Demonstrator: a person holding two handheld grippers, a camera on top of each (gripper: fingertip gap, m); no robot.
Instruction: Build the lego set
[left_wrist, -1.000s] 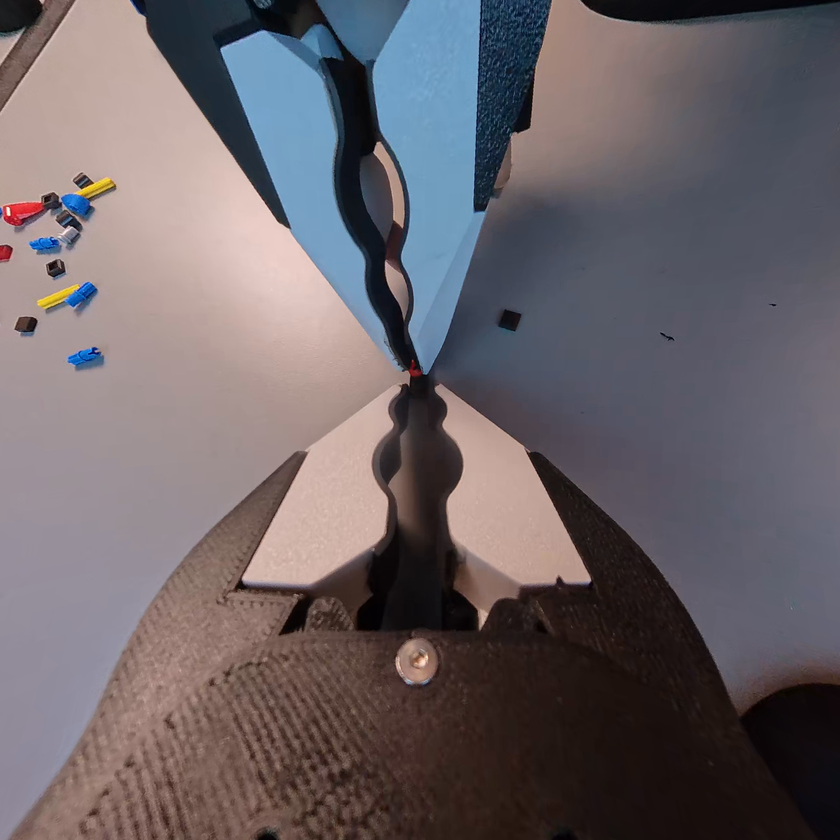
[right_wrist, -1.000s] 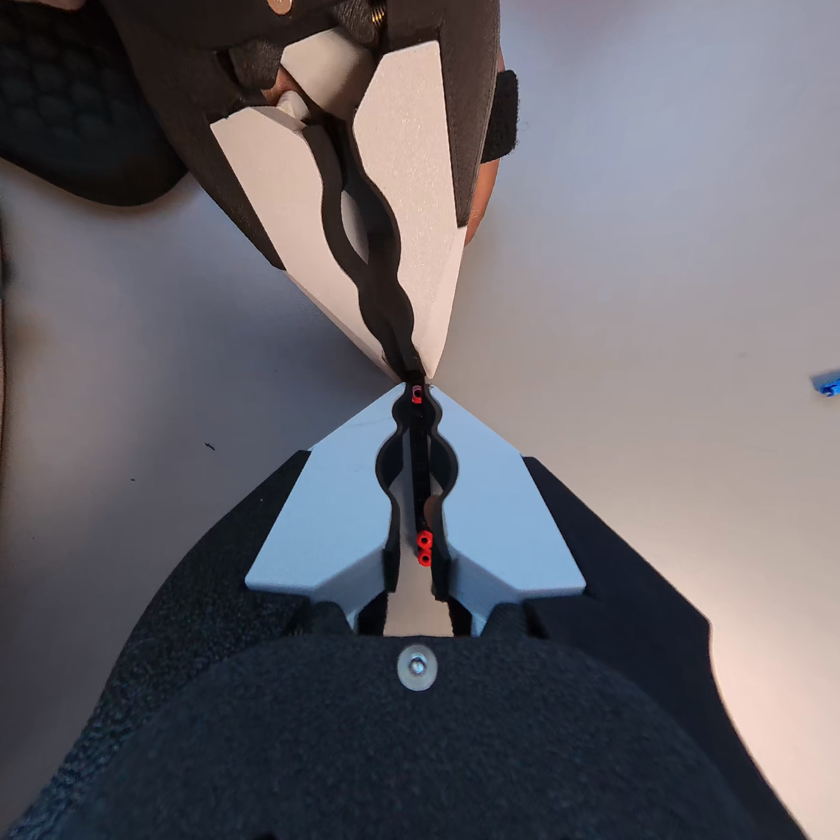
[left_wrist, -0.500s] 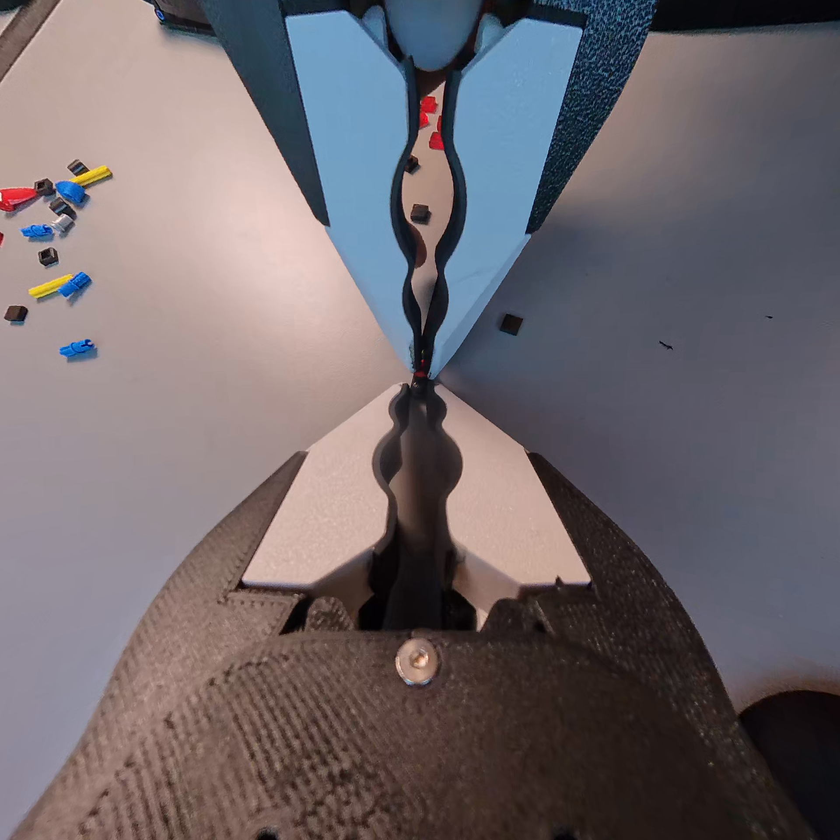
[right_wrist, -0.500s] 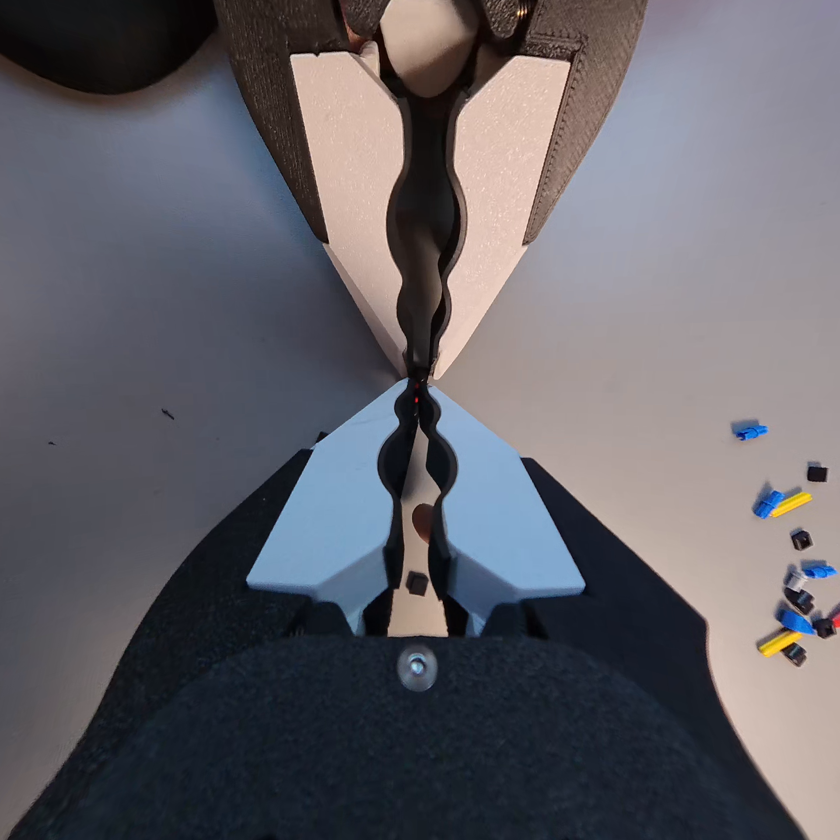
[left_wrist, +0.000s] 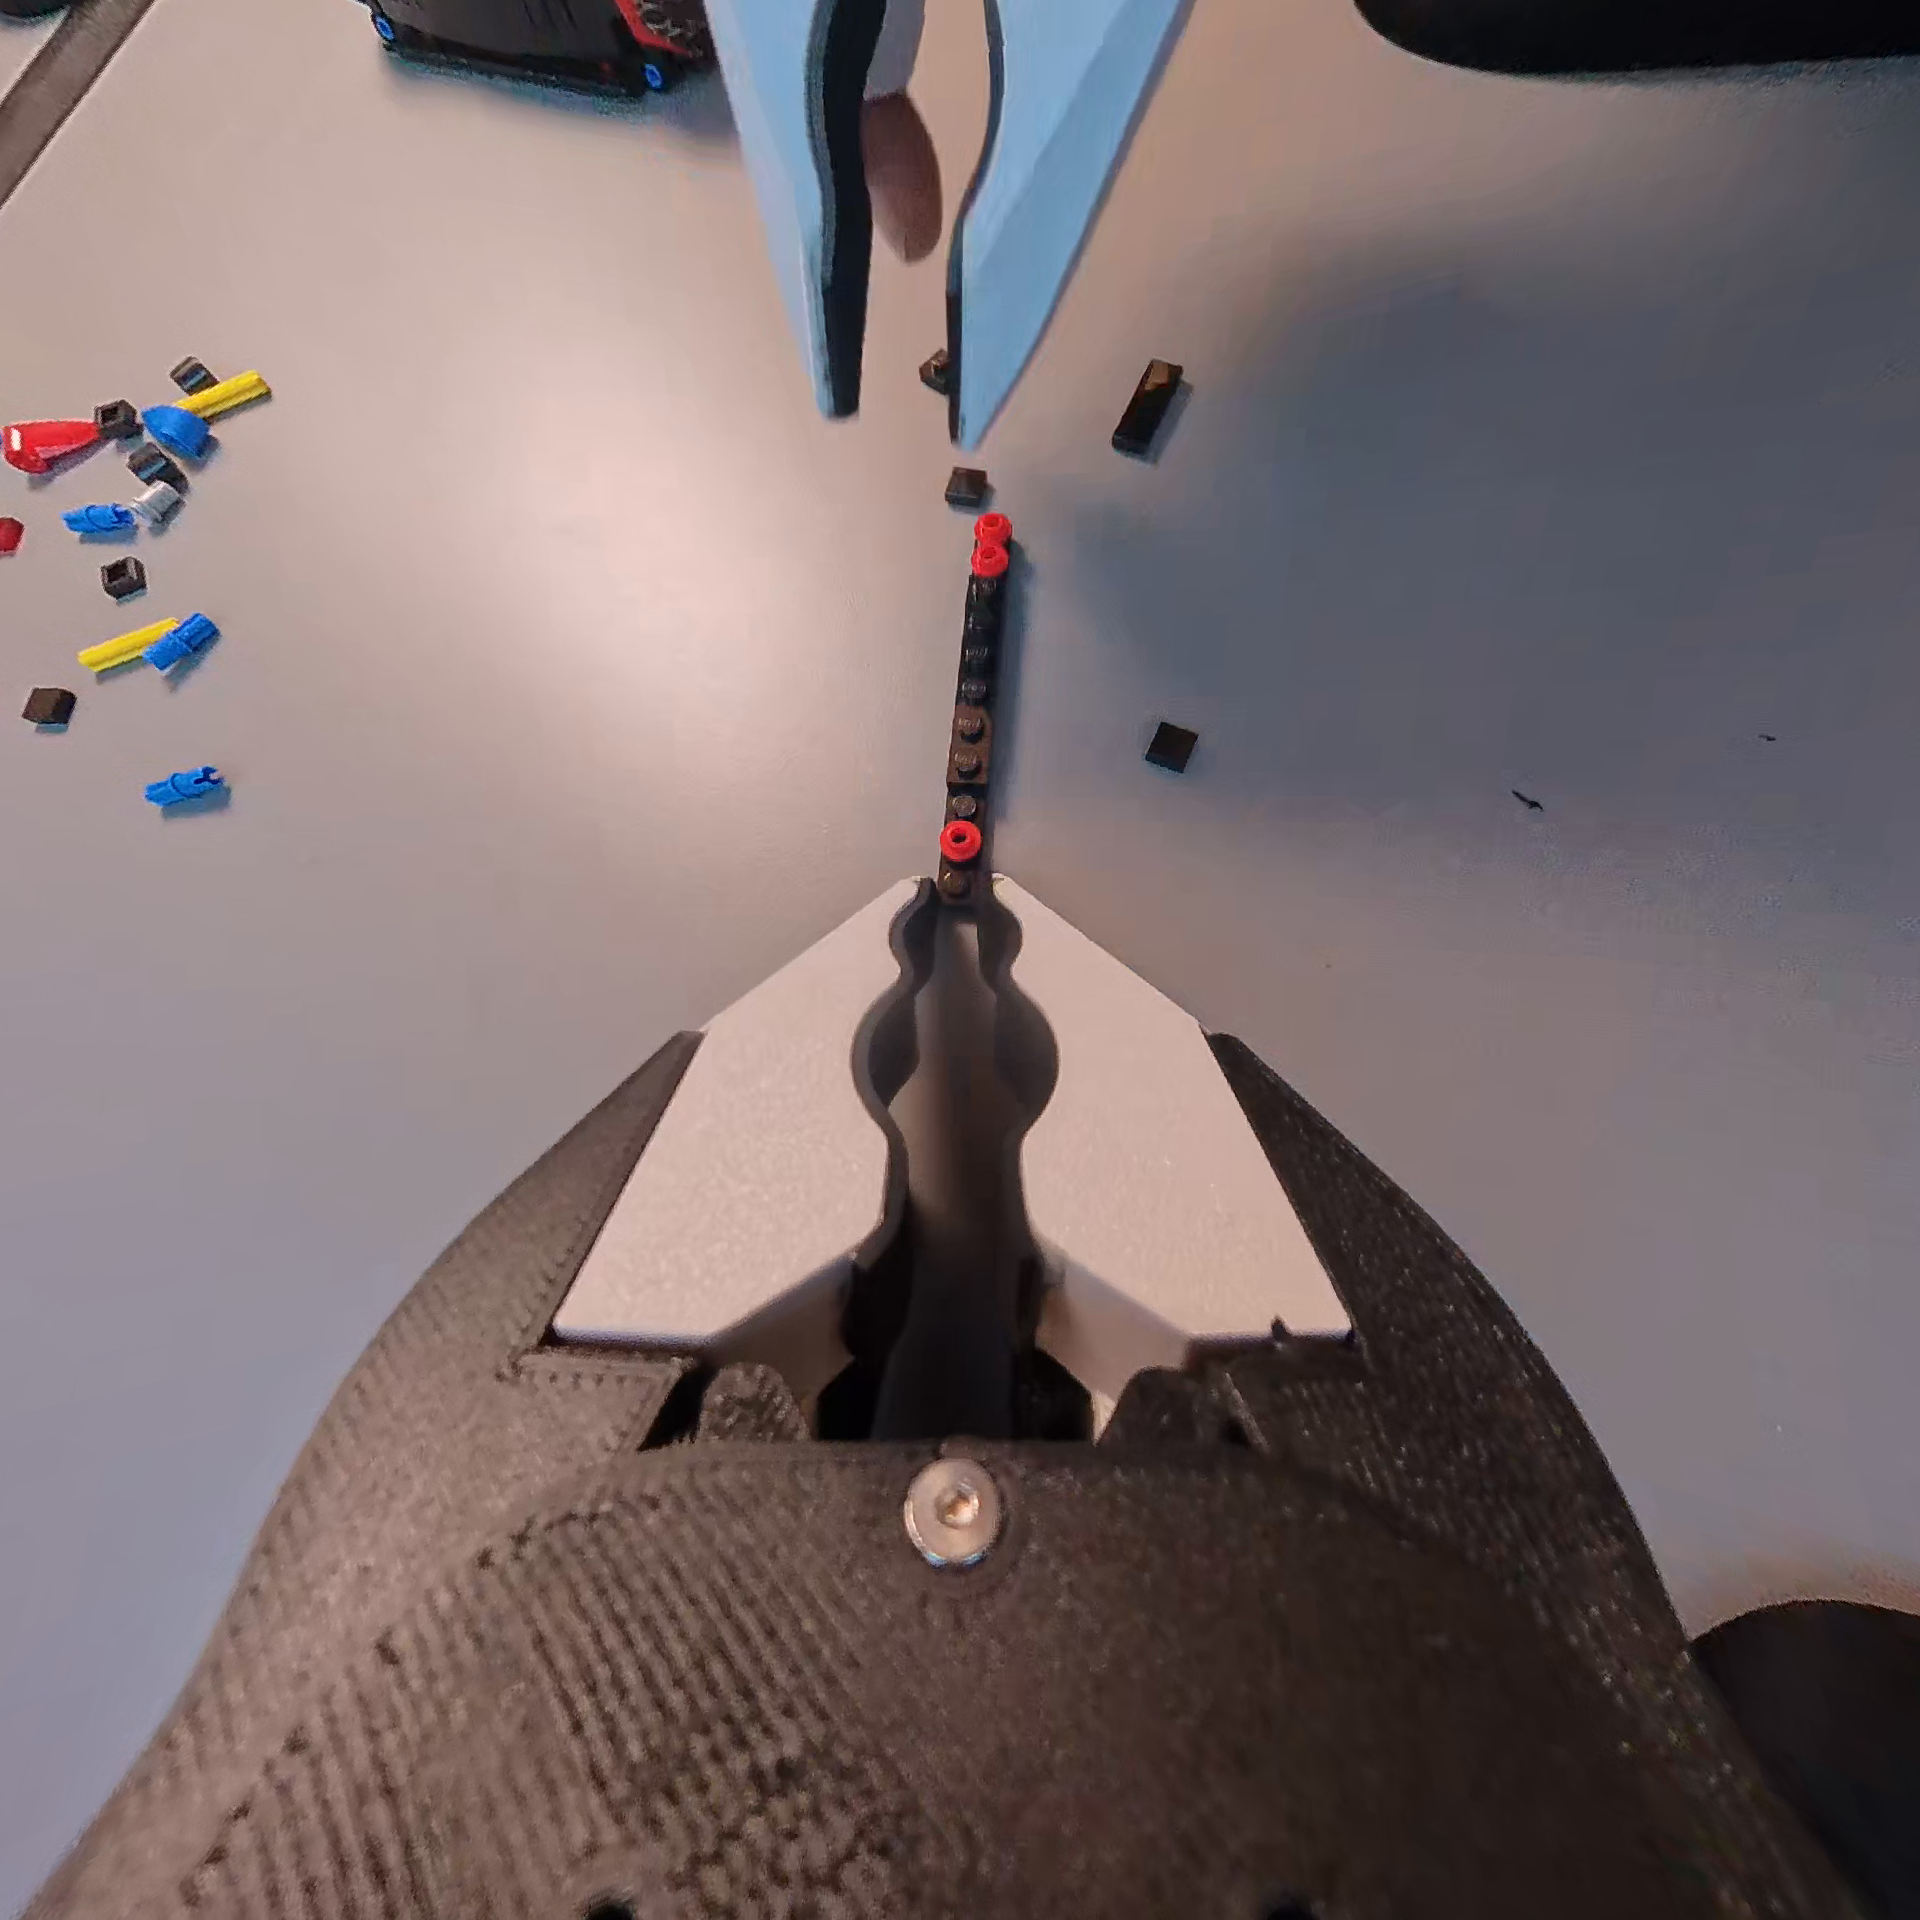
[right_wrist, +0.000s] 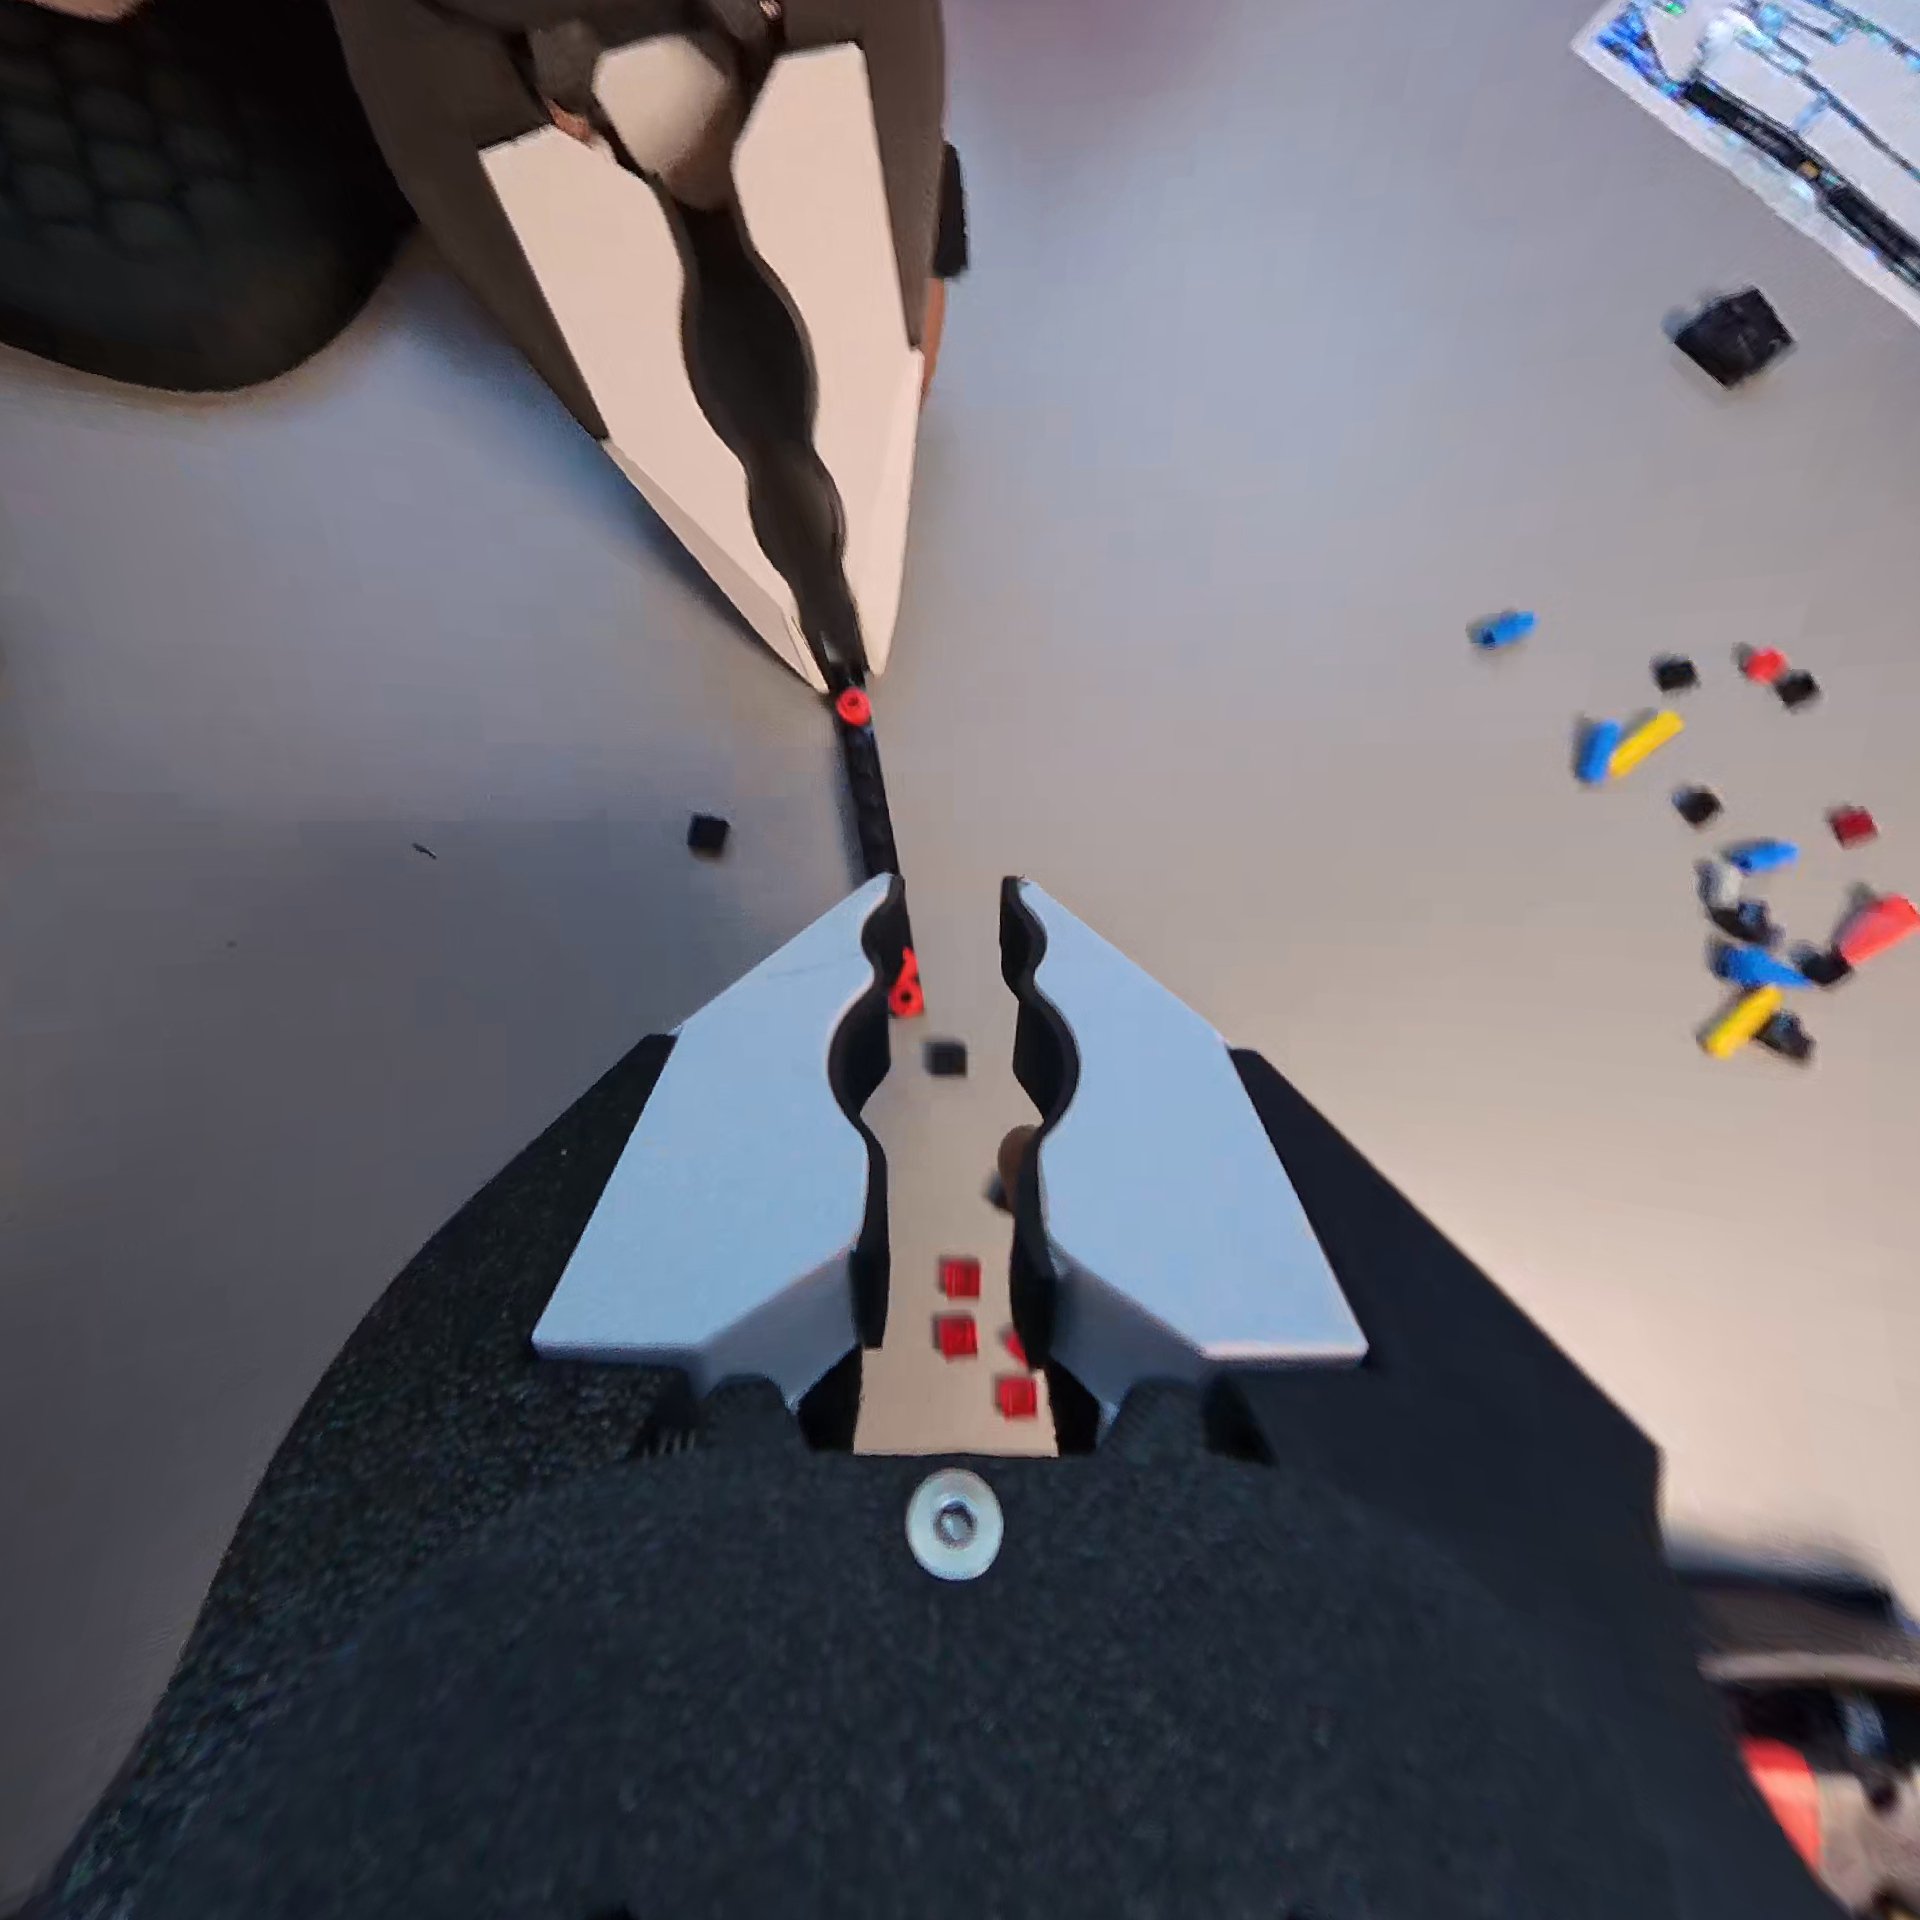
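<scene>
We see the left gripper (left_wrist: 956, 883) clamped on the near end of a long black strip (left_wrist: 971, 717) (three red studs on top) held over the grey table (left_wrist: 520, 1039). Beyond its far end, the right gripper (left_wrist: 902, 421) stands released. Farther off, loose pieces (left_wrist: 156, 488) lie scattered, apparently small bricks.

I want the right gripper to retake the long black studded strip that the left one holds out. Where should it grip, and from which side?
Grip the bare black studs mid-strip, between the red studs at the far end and the one near the left gripper. Come from the free far end, fingers across the narrow width, probably the steadiest hold.
</scene>
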